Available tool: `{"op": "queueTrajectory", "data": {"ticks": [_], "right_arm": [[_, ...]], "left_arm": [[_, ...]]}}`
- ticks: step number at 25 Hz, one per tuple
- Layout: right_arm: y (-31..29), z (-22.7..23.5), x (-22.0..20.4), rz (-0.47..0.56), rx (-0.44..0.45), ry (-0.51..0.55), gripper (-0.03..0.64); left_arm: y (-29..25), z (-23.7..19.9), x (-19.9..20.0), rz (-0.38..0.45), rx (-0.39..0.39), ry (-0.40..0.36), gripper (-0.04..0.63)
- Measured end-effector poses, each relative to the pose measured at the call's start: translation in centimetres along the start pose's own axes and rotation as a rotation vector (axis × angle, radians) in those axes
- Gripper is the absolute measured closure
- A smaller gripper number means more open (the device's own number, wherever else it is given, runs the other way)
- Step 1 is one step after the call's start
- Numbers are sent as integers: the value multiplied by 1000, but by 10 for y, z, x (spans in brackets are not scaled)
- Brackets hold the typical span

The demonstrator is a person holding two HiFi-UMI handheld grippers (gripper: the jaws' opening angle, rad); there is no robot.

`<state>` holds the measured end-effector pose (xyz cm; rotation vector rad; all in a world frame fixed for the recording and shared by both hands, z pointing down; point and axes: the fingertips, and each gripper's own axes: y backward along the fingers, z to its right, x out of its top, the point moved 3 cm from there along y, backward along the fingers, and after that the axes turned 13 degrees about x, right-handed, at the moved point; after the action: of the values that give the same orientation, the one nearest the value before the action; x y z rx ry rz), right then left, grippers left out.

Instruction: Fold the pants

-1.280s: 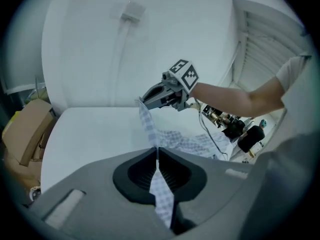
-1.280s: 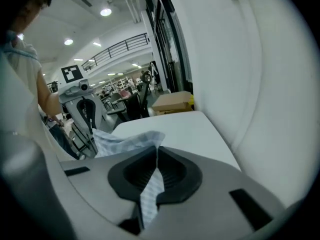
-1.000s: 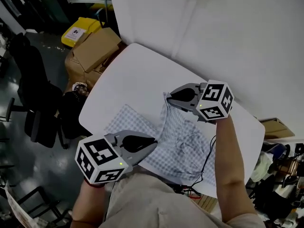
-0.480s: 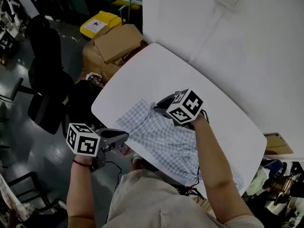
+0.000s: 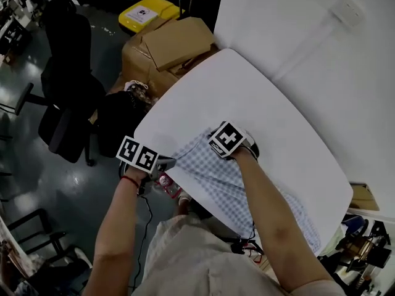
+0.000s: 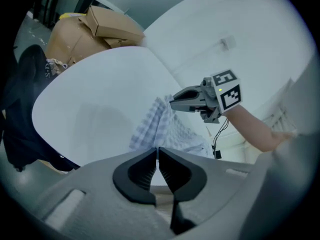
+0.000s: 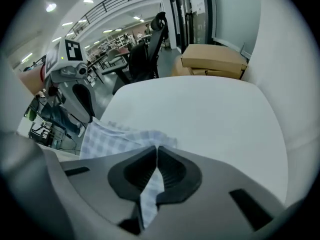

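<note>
- Fingers of the right gripper are clamped together on a fold of the pants, and a strip of the checked cloth hangs down behind them.
- Fingers of the left gripper are pressed together too. The edge of the pants comes right up to their tips. Whether any cloth is pinched there I cannot tell.
- From the head view, the pants lie on the near part of the white table. They spread from the two grippers back toward the person and pass under the right forearm.
- The right gripper sits low over the table at the far corner of the cloth, pointing steeply down.
- The left gripper is at the table's near-left edge, just beside the nearer corner of the cloth, and tilts down less steeply.
- Each gripper shows in the other's view: the right gripper at the top of a raised ridge of cloth, the left gripper at the cloth's far side.
- Beyond the table's far-left end stand cardboard boxes and a yellow bin, with a black office chair on the floor to the left.
</note>
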<state>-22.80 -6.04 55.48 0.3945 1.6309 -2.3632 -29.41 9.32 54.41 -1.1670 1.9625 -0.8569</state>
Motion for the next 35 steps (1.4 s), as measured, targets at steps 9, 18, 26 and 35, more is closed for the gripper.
{"op": "queueTrajectory", "data": {"ticks": [9,18,26,35], "right_arm": [[-25,10,-4,-13,-83,-85,591],[-18,13,-5,65,-57,-98,490],[-11,28,-16,76,39,-108,427],[-27,9,-14,59,-45,-2,478]], "left_arm": [[-29,-21,2,-105,163,-115,571],[-14,-27,1,-25,335,-188,555],[-32,-24,16,17,395,-299,448],[-46,-18,11,0,525,-439,474]]}}
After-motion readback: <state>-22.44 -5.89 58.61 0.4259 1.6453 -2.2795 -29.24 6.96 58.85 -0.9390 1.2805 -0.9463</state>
